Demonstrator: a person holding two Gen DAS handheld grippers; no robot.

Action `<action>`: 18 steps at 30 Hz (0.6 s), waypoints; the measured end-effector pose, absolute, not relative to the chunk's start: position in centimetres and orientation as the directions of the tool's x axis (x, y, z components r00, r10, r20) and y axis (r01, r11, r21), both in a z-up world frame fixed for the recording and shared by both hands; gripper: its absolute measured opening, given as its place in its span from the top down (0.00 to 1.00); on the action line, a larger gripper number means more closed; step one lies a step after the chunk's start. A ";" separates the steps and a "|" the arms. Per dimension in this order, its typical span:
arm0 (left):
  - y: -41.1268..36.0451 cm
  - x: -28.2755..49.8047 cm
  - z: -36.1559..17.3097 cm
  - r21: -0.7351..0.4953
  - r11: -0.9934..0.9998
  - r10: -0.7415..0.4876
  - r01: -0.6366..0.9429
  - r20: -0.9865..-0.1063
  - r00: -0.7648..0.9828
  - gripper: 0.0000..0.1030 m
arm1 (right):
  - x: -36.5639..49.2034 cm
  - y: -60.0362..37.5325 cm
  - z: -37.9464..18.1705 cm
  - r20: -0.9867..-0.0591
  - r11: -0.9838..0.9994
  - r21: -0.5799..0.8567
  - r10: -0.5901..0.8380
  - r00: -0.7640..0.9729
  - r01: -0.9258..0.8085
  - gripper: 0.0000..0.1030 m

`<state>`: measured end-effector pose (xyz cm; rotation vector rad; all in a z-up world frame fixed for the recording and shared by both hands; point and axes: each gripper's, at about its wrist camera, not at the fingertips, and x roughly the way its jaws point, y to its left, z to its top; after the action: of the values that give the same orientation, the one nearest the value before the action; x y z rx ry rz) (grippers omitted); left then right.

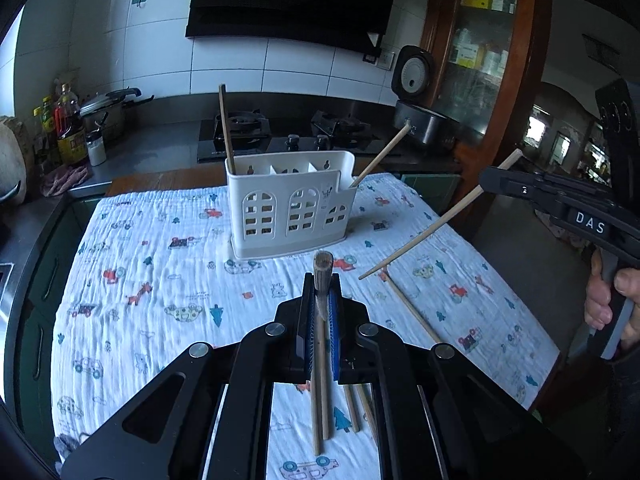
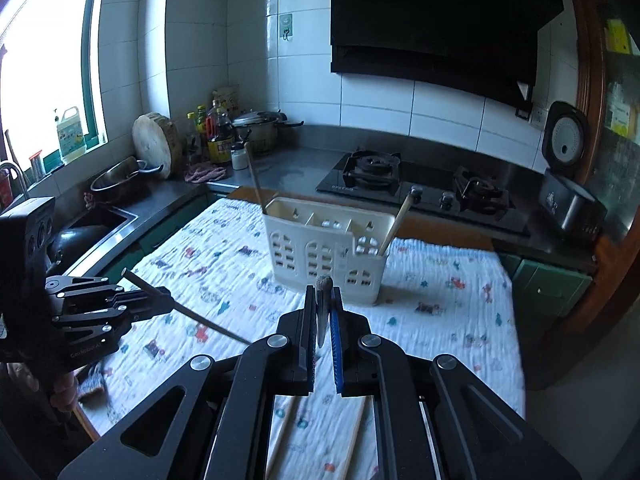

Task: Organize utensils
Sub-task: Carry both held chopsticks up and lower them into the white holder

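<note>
A white utensil holder [image 1: 290, 200] stands on the patterned cloth [image 1: 160, 280]; it also shows in the right wrist view [image 2: 328, 248]. One chopstick [image 1: 226, 124] stands in its left compartment and another [image 1: 382, 154] leans out of its right one. My left gripper [image 1: 322, 300] is shut on a chopstick [image 1: 322, 276] held end-on toward the camera. My right gripper [image 2: 323, 308] is shut on a chopstick [image 2: 323, 292]; in the left wrist view that chopstick [image 1: 440, 220] slants down over the cloth. Several loose chopsticks [image 1: 412, 308] lie on the cloth.
A gas hob [image 2: 420, 188] and steel counter [image 2: 280, 168] lie behind the table. Oil bottles [image 2: 218, 132], a pot [image 2: 256, 128] and a rice cooker [image 2: 568, 196] stand on the counter. A sink [image 2: 100, 220] is at the left. A wooden cabinet [image 1: 480, 60] is at the right.
</note>
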<state>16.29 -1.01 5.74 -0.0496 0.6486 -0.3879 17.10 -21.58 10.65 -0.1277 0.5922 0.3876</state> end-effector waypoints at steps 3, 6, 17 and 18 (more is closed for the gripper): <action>-1.5 17.3 7.6 -0.133 0.925 -0.366 0.357 -0.569 0.736 0.95 | 18.2 -21.3 12.3 -0.563 0.915 -0.014 0.325 0.760 -0.402 0.94; -1.8 18.6 9.9 -0.111 0.924 -0.364 0.366 -0.547 0.754 0.95 | 19.3 -21.1 14.0 -0.555 0.913 -0.041 0.316 0.769 -0.405 0.94; -2.3 25.0 18.9 -0.015 0.950 -0.287 0.311 -0.433 0.855 0.95 | 24.8 -20.7 19.2 -0.529 0.927 -0.081 0.271 0.804 -0.366 0.94; -2.4 25.5 19.2 -0.005 0.954 -0.274 0.301 -0.428 0.861 0.95 | 25.3 -20.7 19.4 -0.529 0.929 -0.080 0.268 0.805 -0.362 0.94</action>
<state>25.50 -2.39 19.22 0.0626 0.4399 -0.3016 25.28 -20.68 19.39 -0.1803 0.5379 0.3391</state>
